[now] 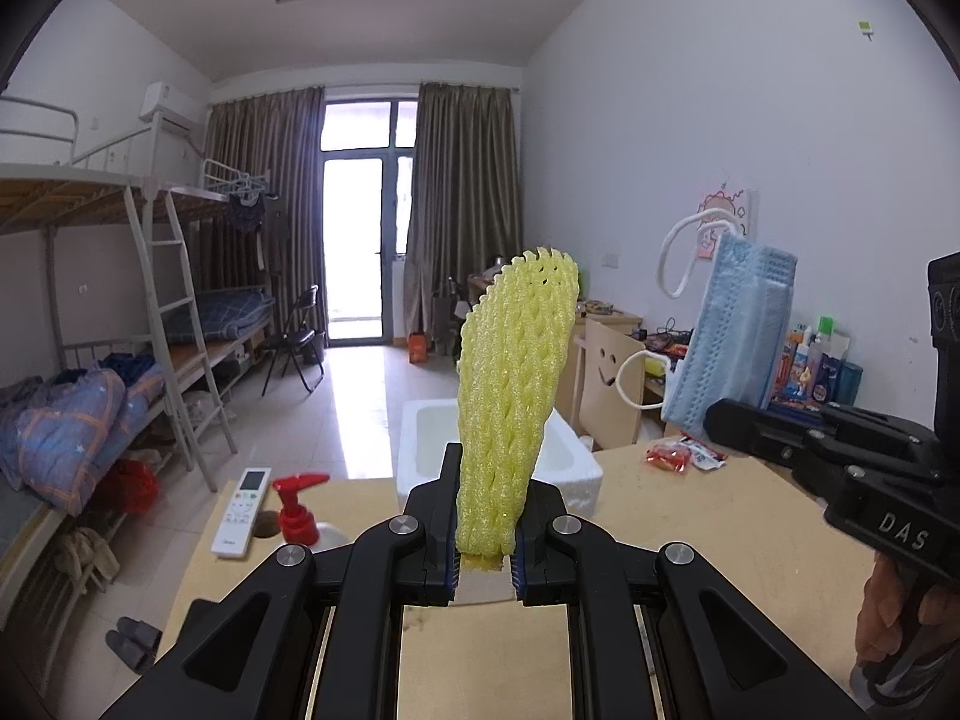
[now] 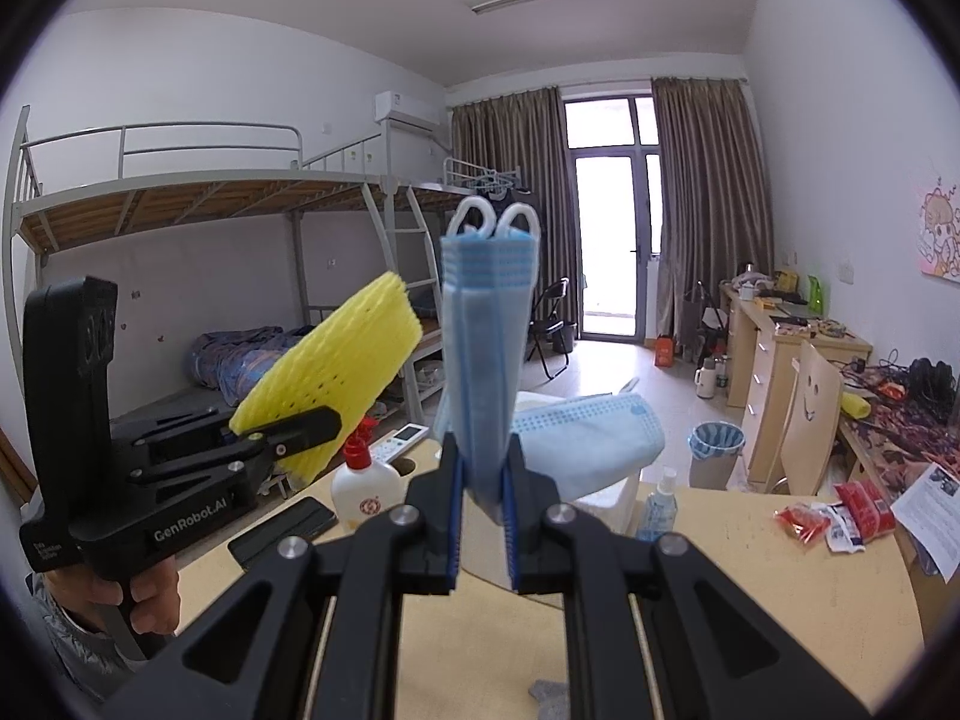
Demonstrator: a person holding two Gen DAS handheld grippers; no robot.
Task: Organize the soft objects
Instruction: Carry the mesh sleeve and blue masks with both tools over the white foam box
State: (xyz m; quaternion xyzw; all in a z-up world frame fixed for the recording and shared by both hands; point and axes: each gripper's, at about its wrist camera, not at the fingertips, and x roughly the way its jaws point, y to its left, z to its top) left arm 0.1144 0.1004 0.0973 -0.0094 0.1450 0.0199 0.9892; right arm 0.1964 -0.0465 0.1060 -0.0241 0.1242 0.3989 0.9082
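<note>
My left gripper [image 1: 485, 501] is shut on a yellow foam fruit net [image 1: 510, 390], which stands upright between the pads. The same net [image 2: 336, 372] shows at the left of the right wrist view, clamped in the left gripper [image 2: 288, 432]. My right gripper [image 2: 485, 480] is shut on a stack of blue face masks [image 2: 486, 354] held upright, white ear loops on top. In the left wrist view those masks [image 1: 729, 330] hang at the right, held by the right gripper [image 1: 720, 420]. A white foam box [image 1: 576, 468] sits at the table's far edge; another blue mask [image 2: 591, 438] lies over it.
On the wooden table [image 1: 690, 516] are a red-pump bottle [image 1: 298, 510], a white remote [image 1: 241, 510], red snack packets [image 2: 828, 516], a small spray bottle [image 2: 660, 501], a black phone [image 2: 282, 531] and a paper sheet [image 2: 936, 492]. A hand [image 2: 144, 594] grips the left tool. Bunk beds stand to the left.
</note>
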